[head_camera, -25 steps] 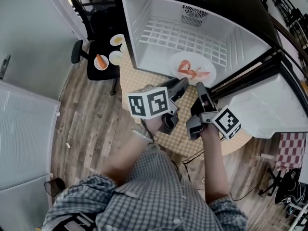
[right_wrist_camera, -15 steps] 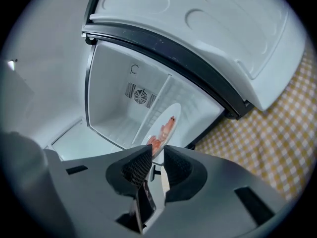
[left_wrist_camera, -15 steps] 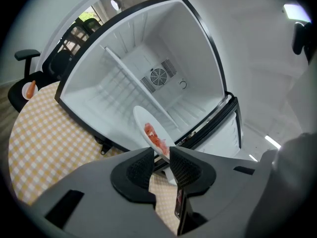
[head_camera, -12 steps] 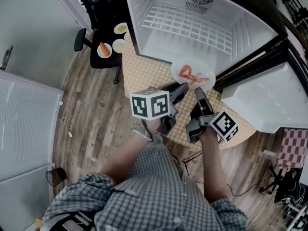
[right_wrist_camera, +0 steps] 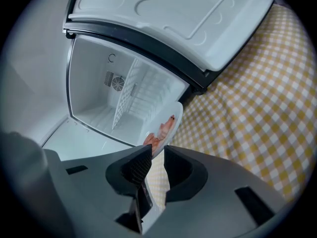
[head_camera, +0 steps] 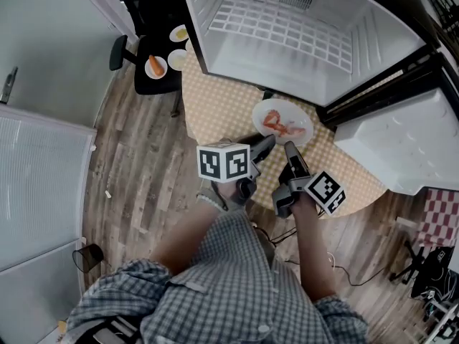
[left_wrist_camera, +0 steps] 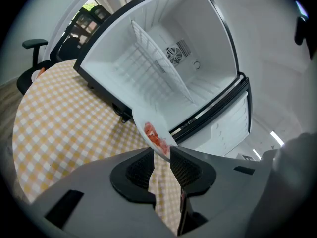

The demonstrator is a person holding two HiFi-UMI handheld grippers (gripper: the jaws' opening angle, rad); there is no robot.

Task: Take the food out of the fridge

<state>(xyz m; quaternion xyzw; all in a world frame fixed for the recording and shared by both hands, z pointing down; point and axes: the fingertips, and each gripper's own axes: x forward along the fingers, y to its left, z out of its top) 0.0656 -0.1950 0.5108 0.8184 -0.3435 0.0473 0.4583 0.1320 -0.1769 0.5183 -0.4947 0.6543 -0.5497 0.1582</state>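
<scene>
Holding the plate [head_camera: 283, 120] of shrimp [head_camera: 280, 125] by its near rim, we have it outside the fridge [head_camera: 384, 52]. It sits over the yellow-checked surface [head_camera: 215, 102], just in front of the cabinet's open mouth. The left gripper [head_camera: 267, 142] pinches the rim at about 7 o'clock on the plate. The right gripper [head_camera: 289, 147] pinches it at about 6 o'clock, close beside the left. Each gripper view shows the white rim running between the ribbed pads, with the jaws closed onto it and not spread free. We cannot tell whether the plate's base rests on the cloth or hangs just above it.

At 12 o'clock the fridge shows nothing we can see inside except white walls and a wire shelf [head_camera: 287, 31]. Its door [head_camera: 401, 149] is swung wide at 3 o'clock. At 10 o'clock, well apart from us, a black chair [head_camera: 163, 84] carries three small dishes [head_camera: 155, 67], one with something orange on it, perhaps a carrot.

We judge the removal itself as good as done, since the plate is clear of the cabinet and no other food shows inside. What is left is to settle the plate flat, open both jaws and draw back. The pictures do not say whether it belongs on this surface or with the dishes on the chair.
</scene>
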